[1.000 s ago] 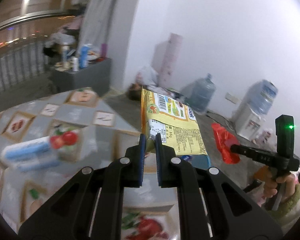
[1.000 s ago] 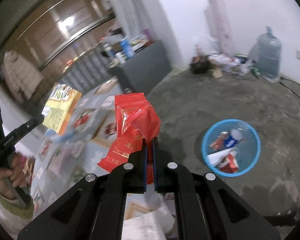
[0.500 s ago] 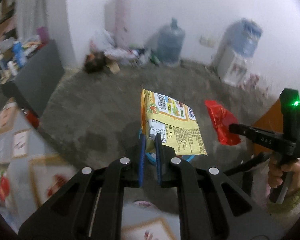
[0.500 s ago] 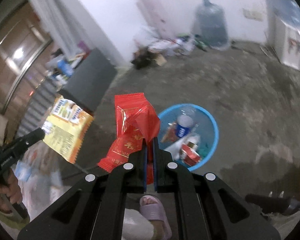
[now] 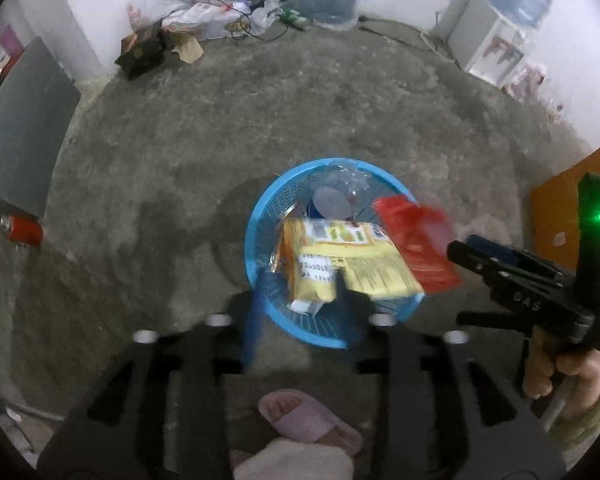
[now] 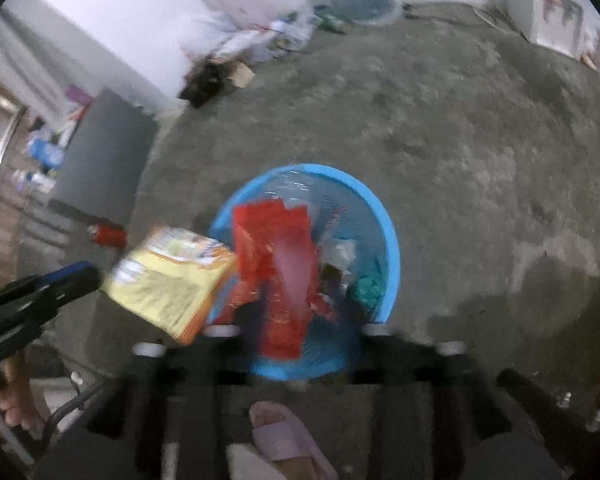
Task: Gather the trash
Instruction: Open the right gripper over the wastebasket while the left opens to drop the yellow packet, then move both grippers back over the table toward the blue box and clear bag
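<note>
Both grippers [image 5: 300, 312] [image 6: 296, 332] were opening over the blue basket [image 5: 256, 216], yellow packet [image 5: 348, 268] and red wrapper [image 6: 280, 264] loose between their jaws.

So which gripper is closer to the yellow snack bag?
Left. The left gripper is opening right around the yellow snack bag over the blue basket; the right gripper is beside it, opening by the red wrapper.

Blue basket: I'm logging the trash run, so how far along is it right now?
Done: the blue basket on the floor already holds a clear bottle and other scraps. In hand: both tools are opening above it, the left tool letting go of the yellow packet, the right tool of the red wrapper. Left: both pieces have yet to settle inside.
</note>
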